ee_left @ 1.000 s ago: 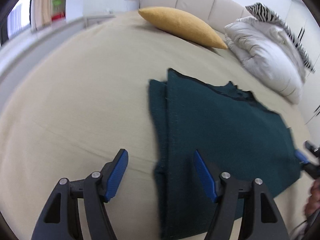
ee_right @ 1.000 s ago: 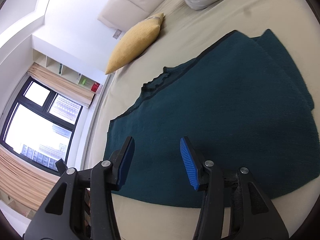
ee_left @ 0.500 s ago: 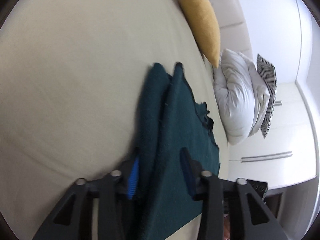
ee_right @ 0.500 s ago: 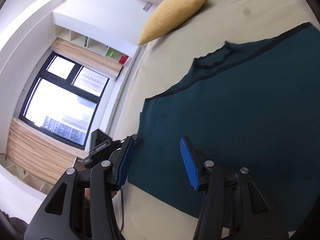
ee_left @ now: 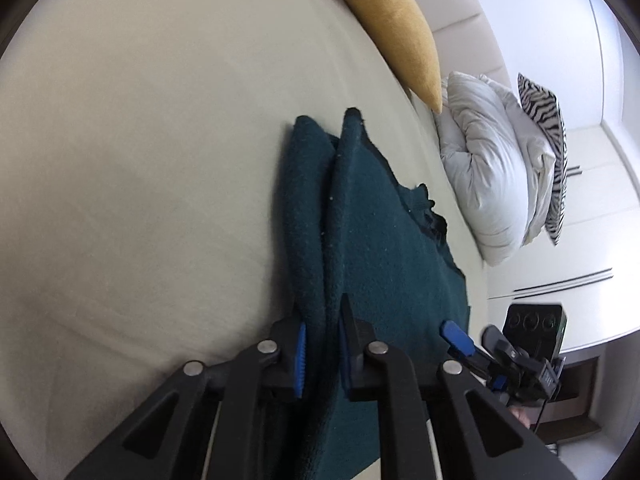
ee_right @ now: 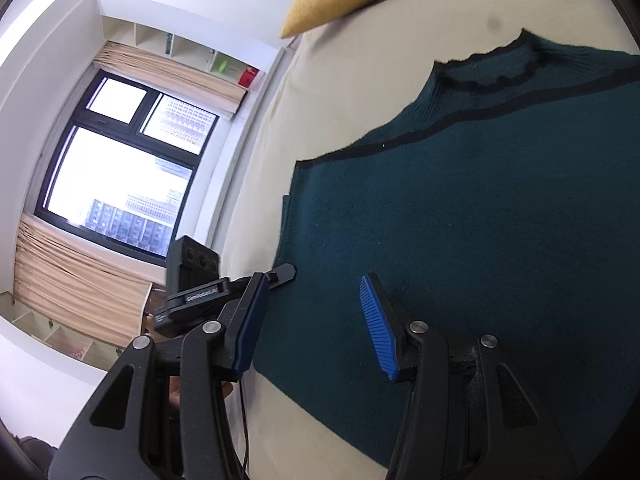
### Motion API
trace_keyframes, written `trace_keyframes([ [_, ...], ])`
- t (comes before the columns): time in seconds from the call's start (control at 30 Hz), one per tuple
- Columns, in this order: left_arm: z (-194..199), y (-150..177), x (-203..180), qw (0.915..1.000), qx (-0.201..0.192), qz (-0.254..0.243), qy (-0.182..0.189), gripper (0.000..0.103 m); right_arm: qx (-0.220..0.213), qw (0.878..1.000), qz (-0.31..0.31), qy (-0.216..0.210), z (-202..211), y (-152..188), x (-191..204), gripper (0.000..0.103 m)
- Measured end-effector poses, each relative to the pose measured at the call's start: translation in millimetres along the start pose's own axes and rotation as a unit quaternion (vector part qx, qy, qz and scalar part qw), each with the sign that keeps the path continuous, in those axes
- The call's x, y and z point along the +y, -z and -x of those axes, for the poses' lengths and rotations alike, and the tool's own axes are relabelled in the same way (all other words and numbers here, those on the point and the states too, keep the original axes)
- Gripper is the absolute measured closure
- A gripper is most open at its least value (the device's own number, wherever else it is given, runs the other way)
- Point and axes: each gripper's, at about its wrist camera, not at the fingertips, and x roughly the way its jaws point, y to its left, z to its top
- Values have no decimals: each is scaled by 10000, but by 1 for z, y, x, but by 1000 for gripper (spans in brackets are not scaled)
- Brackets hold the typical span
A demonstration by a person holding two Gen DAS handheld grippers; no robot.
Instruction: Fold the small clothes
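My left tongs (ee_left: 320,354) are closing on the folded edge of the sweater (ee_left: 376,248), which lies flat on the bed (ee_left: 140,140). I fear they pinch only one layer, so the fold may slip. My right tongs (ee_right: 316,320) hang released above the hem, touching nothing.

The sweater (ee_left: 360,240) between the left gripper's (ee_left: 320,354) closing jaws is matt, fuzzy teal knit, ribbed at the collar. The sheet (ee_left: 140,160) beside it is smooth, matt beige cloth. Both grippers have matt black plastic arms, ridged blue pads (ee_right: 378,328) and shiny metal rivets; the right gripper (ee_right: 312,326) shows this clearly. Beyond the tongs, the yellow pillow (ee_left: 394,28) looks coarse-woven and the white duvet (ee_left: 492,172) softly creased.
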Motion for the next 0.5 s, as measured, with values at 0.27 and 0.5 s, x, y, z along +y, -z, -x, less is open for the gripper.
trace_keyframes([
  [0.27, 7, -5, -39, 9997, 24, -221, 55, 91, 194, 9986, -479, 105, -14, 2, -27, 58],
  [0.5, -22, 9, -122, 9974, 159, -617, 329, 91, -378, 9947, -890, -338, 58, 4, -55, 56],
])
